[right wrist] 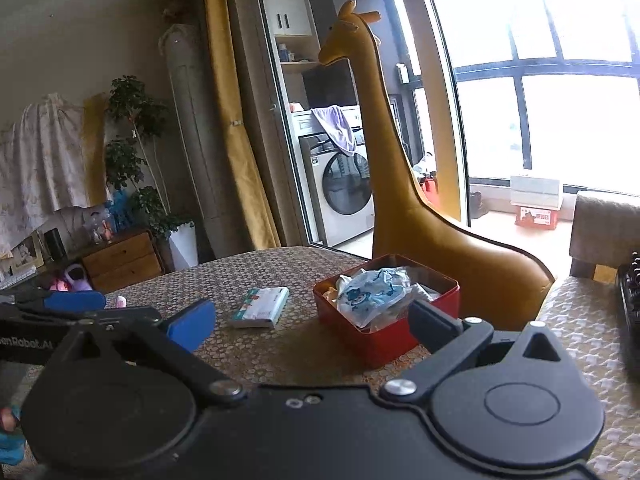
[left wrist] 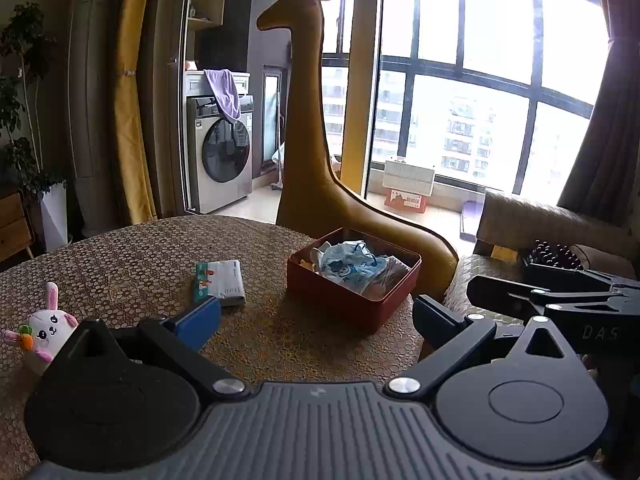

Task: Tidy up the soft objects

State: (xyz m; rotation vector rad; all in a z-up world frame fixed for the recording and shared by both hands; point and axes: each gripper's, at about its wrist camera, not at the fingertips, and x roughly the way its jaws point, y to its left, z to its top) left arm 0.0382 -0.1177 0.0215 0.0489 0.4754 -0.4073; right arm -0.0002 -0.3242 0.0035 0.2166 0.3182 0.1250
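A red box (left wrist: 344, 300) (right wrist: 384, 340) stands on the round table and holds soft blue-and-white cloth items (left wrist: 352, 268) (right wrist: 368, 292). A white tissue pack (left wrist: 220, 282) (right wrist: 262, 306) lies left of the box. A small plush rabbit (left wrist: 42, 332) sits at the table's left edge, seen only in the left wrist view. My left gripper (left wrist: 316, 320) is open and empty, low over the table before the box. My right gripper (right wrist: 312, 324) is open and empty, just in front of the box. The right gripper also shows at the right of the left wrist view (left wrist: 560, 296).
The table has a brown patterned cloth (left wrist: 140, 264) (right wrist: 248, 272). A tall yellow giraffe figure (left wrist: 316, 152) (right wrist: 400, 184) stands behind the box. A beige chair (left wrist: 540, 224) stands to the right. A washing machine (left wrist: 220, 152) and window lie beyond.
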